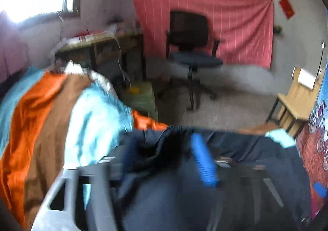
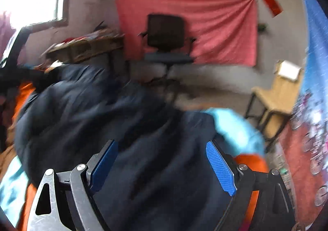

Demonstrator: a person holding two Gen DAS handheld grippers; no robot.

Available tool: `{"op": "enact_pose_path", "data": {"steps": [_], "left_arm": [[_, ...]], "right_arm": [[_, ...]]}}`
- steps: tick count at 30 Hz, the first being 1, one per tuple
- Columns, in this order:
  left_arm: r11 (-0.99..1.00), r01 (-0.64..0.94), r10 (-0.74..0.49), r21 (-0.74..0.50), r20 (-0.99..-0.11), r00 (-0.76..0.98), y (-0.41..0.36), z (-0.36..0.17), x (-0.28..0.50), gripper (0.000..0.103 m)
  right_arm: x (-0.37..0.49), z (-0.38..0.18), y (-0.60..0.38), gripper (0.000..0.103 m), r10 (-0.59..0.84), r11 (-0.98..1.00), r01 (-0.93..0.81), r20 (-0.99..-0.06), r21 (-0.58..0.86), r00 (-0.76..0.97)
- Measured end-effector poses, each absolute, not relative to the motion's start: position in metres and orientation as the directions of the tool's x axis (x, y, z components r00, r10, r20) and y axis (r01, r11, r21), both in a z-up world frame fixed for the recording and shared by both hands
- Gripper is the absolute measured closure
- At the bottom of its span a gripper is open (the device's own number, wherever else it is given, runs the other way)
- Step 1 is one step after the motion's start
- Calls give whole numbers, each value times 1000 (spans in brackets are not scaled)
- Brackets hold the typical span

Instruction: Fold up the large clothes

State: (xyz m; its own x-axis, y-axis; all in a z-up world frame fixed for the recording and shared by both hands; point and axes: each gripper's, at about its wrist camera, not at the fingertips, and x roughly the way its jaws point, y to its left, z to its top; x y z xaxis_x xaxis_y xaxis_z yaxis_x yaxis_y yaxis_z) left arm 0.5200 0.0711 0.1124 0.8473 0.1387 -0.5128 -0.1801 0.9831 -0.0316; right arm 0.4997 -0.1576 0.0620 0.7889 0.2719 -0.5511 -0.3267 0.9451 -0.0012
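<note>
Bedspread (image 2: pixel 235 126) under garment (image 2: pixel 102 112), hand-held gripper (image 2: pixel 164 161) above.

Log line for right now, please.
fold clothes | left gripper: shut on garment | right gripper: open over garment | garment bunched on bedspread

A lived-in bedroom: striped bedspread (image 1: pixel 41 108) just left of the tool, office chair (image 1: pixel 190 46) ahead, pink cloth (image 1: pixel 225 26) pinned on the far wall.
</note>
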Motion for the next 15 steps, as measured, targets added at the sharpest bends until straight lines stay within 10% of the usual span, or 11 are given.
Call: {"op": "enact_pose_path", "data": {"steps": [4, 15], "left_arm": [[995, -97, 85, -7, -427, 900, 66, 127, 489, 27], [993, 23, 40, 113, -523, 851, 5, 45, 498, 19]], "right_arm": [[495, 50, -153, 16, 295, 929, -371, -580, -13, 759], [526, 36, -148, 16, 274, 944, -330, -556, -1, 785]]}}
